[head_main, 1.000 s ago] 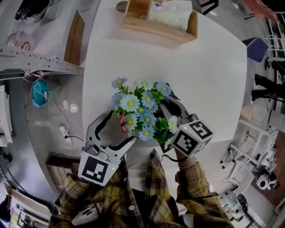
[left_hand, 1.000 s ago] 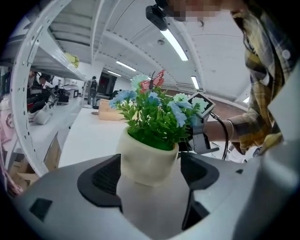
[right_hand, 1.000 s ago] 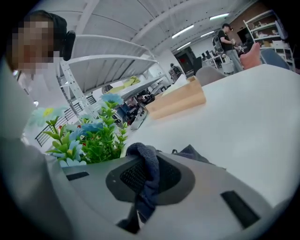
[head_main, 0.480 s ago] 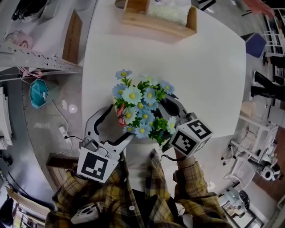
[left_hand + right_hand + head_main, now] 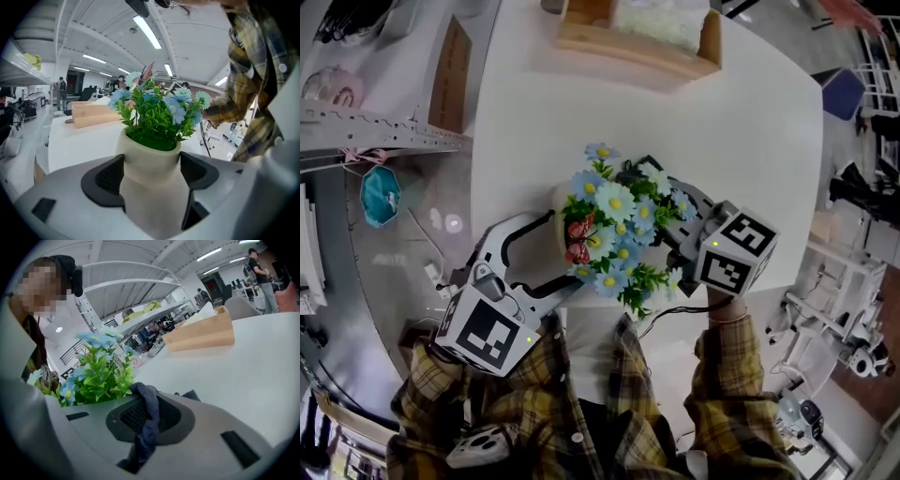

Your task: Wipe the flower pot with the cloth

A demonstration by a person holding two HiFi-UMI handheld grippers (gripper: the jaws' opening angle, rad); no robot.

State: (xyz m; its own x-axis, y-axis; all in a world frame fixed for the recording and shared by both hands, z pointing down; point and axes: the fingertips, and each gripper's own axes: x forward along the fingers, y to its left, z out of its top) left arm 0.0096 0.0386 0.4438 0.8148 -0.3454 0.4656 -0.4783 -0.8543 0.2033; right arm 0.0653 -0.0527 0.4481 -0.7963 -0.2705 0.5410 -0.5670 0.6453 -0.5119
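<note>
A cream flower pot [image 5: 151,183] holding blue and white artificial flowers [image 5: 619,230] is clamped between the pads of my left gripper [image 5: 151,176], tilted over the white table [image 5: 741,141]. In the head view the left gripper [image 5: 546,253] comes in from the lower left and the pot [image 5: 560,216] shows only as a sliver under the blooms. My right gripper [image 5: 680,216] is at the flowers' right side, shut on a dark blue cloth [image 5: 146,420] that hangs between its jaws. The foliage [image 5: 98,376] fills the right gripper view's left.
A wooden box [image 5: 637,42] with pale contents stands at the table's far edge. The table's left edge drops to a grey floor with a teal object [image 5: 382,195] and cables. Shelving and equipment stand at the right.
The pot with its flowers has shifted right and up, tilting more, carried by the left gripper. The right gripper with the cloth has moved right and slightly farther along the flowers' side.
</note>
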